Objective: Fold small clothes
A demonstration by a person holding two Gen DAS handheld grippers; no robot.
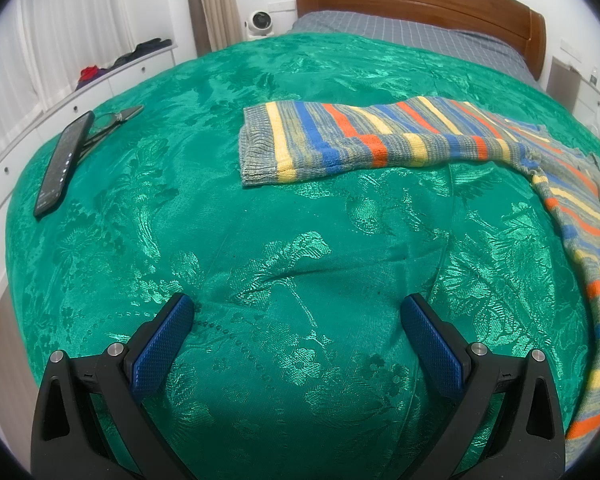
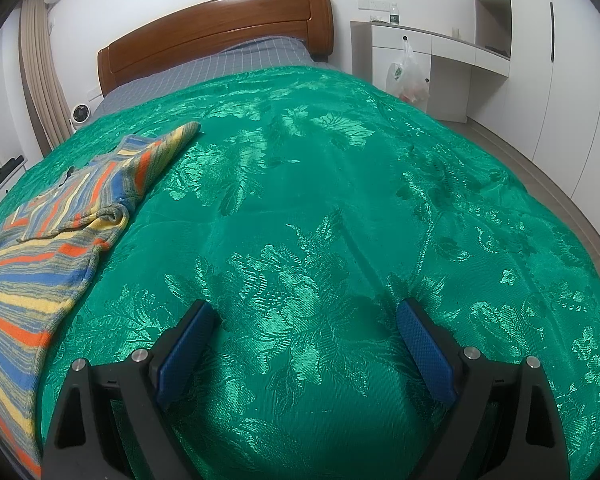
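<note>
**Both claws empty, sweater lying flat between them**

My left claw (image 1: 298, 312) hangs low over the green bedspread (image 1: 300, 240) with its blue fingers spread wide apart and nothing between them. My right claw (image 2: 306, 320) is the same: fingers wide, only bedspread (image 2: 340, 200) in the gap. I judge I hold them open and low like this because the next move is a grab at fabric, and neither is yet over it.

The striped sweater (image 1: 380, 136) lies ahead and to the right of my left claw, well apart from its tips. From my right claw the same sweater (image 2: 60, 220) lies off to the left, its near edge level with my left finger but not touching it. So the garment sits between my two claws, which suits taking one edge with each.

One sleeve runs out leftward across my left claw's view, its ribbed cuff (image 1: 256, 148) pointing left; its long axis lies crosswise to my fingers. The body runs from there toward me down the right side. The other sleeve (image 2: 172, 148) points away from my right claw, toward the headboard. The neck looks to face away from me, though I cannot be sure.

A phone (image 1: 62, 164) rests far left of my left claw, clear of the work.
</note>
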